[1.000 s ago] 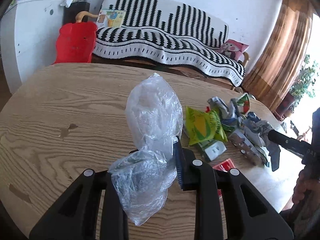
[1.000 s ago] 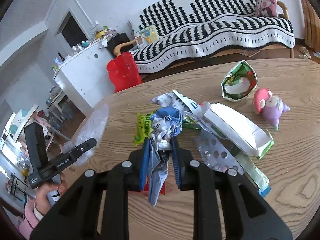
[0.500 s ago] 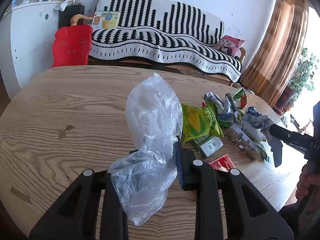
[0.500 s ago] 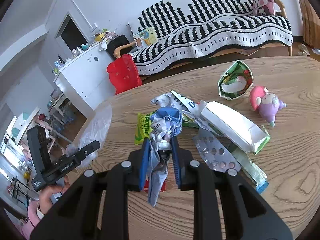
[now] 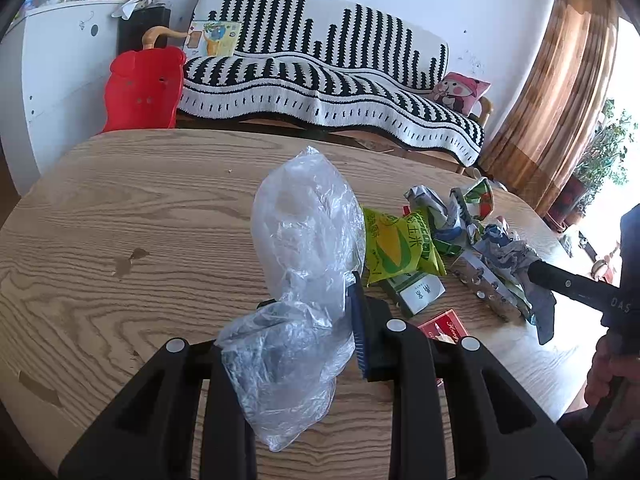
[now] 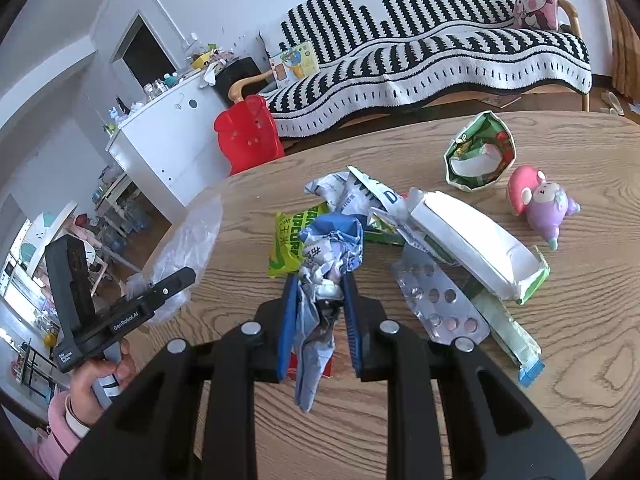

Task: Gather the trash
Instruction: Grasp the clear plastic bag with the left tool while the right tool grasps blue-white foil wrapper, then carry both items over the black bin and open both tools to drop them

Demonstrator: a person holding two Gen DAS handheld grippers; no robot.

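Wooden table [image 6: 520, 420] before a striped sofa: the left gripper [image 5: 312, 316] pinches a clear plastic bag [image 5: 304, 232] at frame centre, the right gripper [image 6: 320, 300] clamps a crumpled wrapper [image 6: 332, 248]. That limp bag mouth looks collapsed, so the wrapper could miss.

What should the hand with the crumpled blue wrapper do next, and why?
Probably carry it toward the clear plastic bag. The right gripper is shut on the crumpled wrapper, and the left gripper holds the bag, the likely place for trash. Its mouth isn't clearly open, though.
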